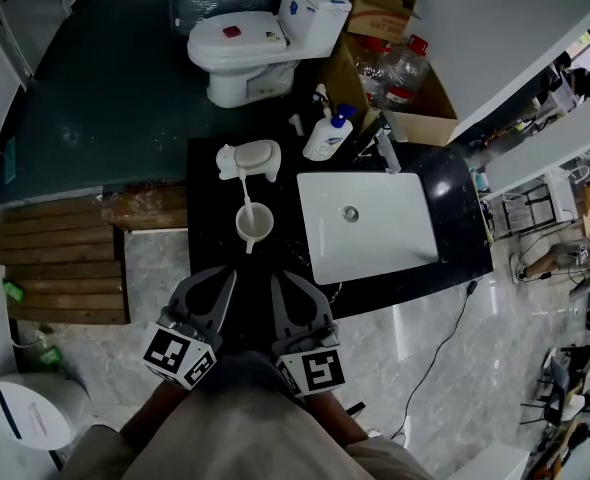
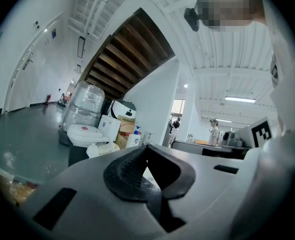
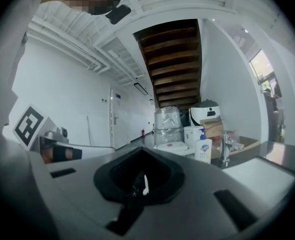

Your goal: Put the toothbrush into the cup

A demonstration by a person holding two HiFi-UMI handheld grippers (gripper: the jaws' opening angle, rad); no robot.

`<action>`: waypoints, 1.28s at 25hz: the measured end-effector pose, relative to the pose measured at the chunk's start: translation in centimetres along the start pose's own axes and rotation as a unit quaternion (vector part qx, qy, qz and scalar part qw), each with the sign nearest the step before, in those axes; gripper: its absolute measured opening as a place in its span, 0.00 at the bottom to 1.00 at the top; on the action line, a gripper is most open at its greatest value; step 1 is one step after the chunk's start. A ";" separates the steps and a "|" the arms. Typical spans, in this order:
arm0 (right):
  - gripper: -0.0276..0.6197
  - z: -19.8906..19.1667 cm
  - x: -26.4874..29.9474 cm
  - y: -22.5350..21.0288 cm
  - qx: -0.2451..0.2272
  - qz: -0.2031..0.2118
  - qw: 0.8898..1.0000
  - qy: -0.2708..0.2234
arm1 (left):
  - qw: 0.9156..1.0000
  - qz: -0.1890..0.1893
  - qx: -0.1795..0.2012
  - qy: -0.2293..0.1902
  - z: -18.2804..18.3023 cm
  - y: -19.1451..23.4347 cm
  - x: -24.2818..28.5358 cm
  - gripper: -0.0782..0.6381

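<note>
head view: one toothbrush (image 1: 245,194), one cup (image 1: 263,230)

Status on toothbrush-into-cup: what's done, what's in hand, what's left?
Done, as far as the head view shows: the toothbrush stands in the cup on the black counter, its top leaning toward the white holder. In hand: nothing. The left gripper and right gripper are shut and empty, held near the person, short of the cup. Left: nothing visible.

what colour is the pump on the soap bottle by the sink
Blue, atop the white soap bottle. It shows best in the head view.
</note>
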State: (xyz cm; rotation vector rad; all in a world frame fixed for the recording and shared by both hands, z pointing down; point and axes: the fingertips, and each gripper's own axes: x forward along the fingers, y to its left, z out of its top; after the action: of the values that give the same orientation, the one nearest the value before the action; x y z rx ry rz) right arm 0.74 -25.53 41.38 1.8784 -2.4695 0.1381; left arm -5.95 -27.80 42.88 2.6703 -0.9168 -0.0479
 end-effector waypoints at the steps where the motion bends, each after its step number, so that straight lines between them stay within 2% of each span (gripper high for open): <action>1: 0.05 0.0 0.0 0.0 0.000 -0.002 1.000 0.000 | 1.000 0.000 0.000 0.000 0.0 0.0 0.0 0.12; 22: 0.05 0.3 0.2 -1.1 0.000 -0.030 1.000 -0.009 | 1.000 -0.002 -0.008 -0.001 0.1 0.6 0.2 0.12; 32: 0.05 0.0 0.4 -1.3 0.004 -0.030 1.000 -0.003 | 1.000 -0.002 -0.012 0.000 0.0 0.8 0.4 0.12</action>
State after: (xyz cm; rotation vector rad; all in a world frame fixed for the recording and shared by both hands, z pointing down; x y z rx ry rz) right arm 1.89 -26.24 41.49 1.9558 -2.4179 0.1412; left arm -6.16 -28.66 43.13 2.6503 -0.9039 -0.0590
